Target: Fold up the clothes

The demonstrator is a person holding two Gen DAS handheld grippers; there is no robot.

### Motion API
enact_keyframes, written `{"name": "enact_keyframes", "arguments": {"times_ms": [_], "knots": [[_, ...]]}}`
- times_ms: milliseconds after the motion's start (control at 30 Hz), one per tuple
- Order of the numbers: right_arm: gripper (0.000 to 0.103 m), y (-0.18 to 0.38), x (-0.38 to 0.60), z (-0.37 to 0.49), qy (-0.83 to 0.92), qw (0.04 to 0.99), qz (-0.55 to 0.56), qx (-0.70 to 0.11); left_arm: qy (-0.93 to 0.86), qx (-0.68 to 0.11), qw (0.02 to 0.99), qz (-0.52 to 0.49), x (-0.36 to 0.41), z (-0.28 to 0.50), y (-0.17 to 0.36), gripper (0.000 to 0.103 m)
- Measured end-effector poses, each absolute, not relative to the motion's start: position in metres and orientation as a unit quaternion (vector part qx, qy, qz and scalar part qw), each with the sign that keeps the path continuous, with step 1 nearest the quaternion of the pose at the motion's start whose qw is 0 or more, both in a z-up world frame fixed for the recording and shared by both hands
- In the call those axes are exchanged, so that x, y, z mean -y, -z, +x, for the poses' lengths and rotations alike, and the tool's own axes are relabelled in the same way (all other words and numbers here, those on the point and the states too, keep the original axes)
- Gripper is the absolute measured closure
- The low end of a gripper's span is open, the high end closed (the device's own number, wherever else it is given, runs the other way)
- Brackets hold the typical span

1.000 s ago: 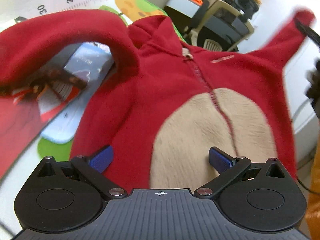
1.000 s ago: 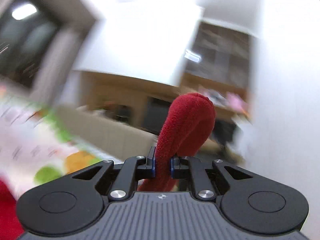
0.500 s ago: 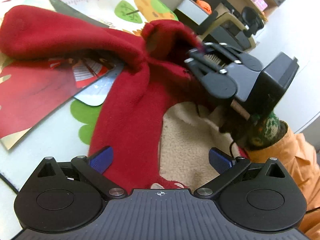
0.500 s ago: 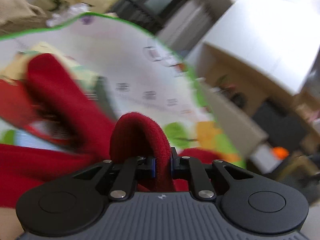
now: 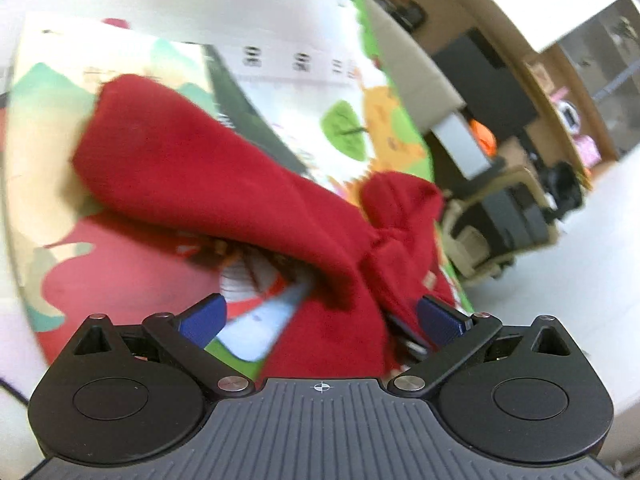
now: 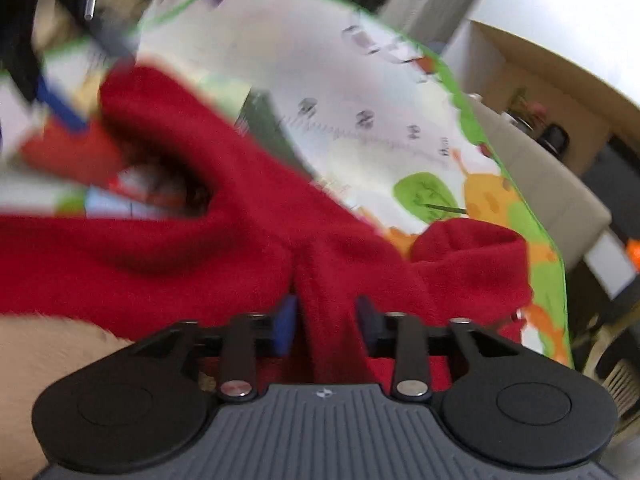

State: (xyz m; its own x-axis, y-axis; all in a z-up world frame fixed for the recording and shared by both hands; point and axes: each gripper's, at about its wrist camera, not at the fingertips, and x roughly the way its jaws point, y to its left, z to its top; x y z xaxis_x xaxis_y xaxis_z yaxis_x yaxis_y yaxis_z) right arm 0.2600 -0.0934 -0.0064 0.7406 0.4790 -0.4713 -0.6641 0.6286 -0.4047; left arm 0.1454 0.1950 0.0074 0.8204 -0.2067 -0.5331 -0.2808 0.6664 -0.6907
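Left wrist view: the left gripper (image 5: 320, 318) hangs low over a red fleece garment (image 5: 224, 184), its blue-padded fingers (image 5: 202, 318) spread wide with nothing held between them. Red fabric lies in the gap and against the right pad, but is not clamped. Beyond the fingers, one sleeve (image 5: 160, 152) of the garment stretches up and to the left across a children's play mat (image 5: 348, 136) printed with a ruler scale, green leaves and an orange animal. The bunched hood (image 5: 400, 204) rests further off, near the mat's green edge. Past the mat stand a beige sofa (image 5: 412, 68) and a chair (image 5: 508, 216).

Right wrist view: the right gripper (image 6: 326, 324) has its fingers (image 6: 284, 324) part-way apart, a ridge of the red fleece standing between them; the picture is blurred, and whether the pads still pinch the cloth cannot be told. At lower left a cream pile panel (image 6: 48, 344) of the same garment shows. The sleeve (image 6: 168, 120) runs away to the upper left and the hood (image 6: 468, 264) lies to the right, both on the play mat (image 6: 360, 80).
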Motion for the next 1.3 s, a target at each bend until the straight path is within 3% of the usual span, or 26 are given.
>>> {"name": "enact_keyframes", "arguments": {"times_ms": [67,133,233,400,467,567,867,1100,1133,1167,1233,1300], "knots": [[0.047,-0.005,0.119,0.258,-0.312,0.902,-0.251,-0.160,-0.035,-0.294,0.856,-0.423,-0.200,0.145,-0.004,0.000],[0.045,-0.016,0.144,0.256,-0.301,0.915,-0.215,-0.159,-0.024,-0.293,0.860,-0.418,-0.195,0.153,-0.006,0.000],[0.025,-0.033,0.183,0.253,-0.284,0.932,-0.160,-0.157,0.027,-0.295,0.876,-0.380,-0.176,0.174,-0.017,0.000],[0.024,-0.040,0.214,0.300,-0.274,0.940,-0.074,-0.191,0.112,-0.298,0.895,-0.312,-0.145,0.210,-0.036,0.000],[0.039,-0.034,0.214,0.340,-0.277,0.934,-0.042,-0.221,0.145,-0.299,0.904,-0.269,-0.127,0.226,-0.041,0.000],[0.052,-0.026,0.212,0.400,-0.281,0.922,0.005,-0.266,0.182,-0.311,0.908,-0.217,-0.102,0.247,-0.030,0.000],[0.053,0.000,0.208,0.581,-0.285,0.862,0.147,-0.392,0.255,-0.321,0.897,-0.167,-0.068,0.252,0.032,0.000],[0.052,-0.038,0.193,0.566,-0.287,0.887,0.172,-0.319,0.266,-0.313,0.888,-0.206,-0.074,0.249,0.042,0.000],[0.058,-0.044,0.191,0.562,-0.287,0.891,0.174,-0.306,0.267,-0.313,0.887,-0.208,-0.075,0.249,0.042,0.000],[0.075,-0.050,0.189,0.558,-0.287,0.895,0.177,-0.293,0.268,-0.313,0.886,-0.211,-0.076,0.250,0.042,0.000],[0.094,-0.063,0.184,0.550,-0.287,0.902,0.181,-0.268,0.270,-0.313,0.884,-0.218,-0.077,0.250,0.043,0.000],[0.095,-0.075,0.180,0.542,-0.287,0.908,0.186,-0.242,0.272,-0.312,0.883,-0.223,-0.079,0.250,0.043,0.000]]}}
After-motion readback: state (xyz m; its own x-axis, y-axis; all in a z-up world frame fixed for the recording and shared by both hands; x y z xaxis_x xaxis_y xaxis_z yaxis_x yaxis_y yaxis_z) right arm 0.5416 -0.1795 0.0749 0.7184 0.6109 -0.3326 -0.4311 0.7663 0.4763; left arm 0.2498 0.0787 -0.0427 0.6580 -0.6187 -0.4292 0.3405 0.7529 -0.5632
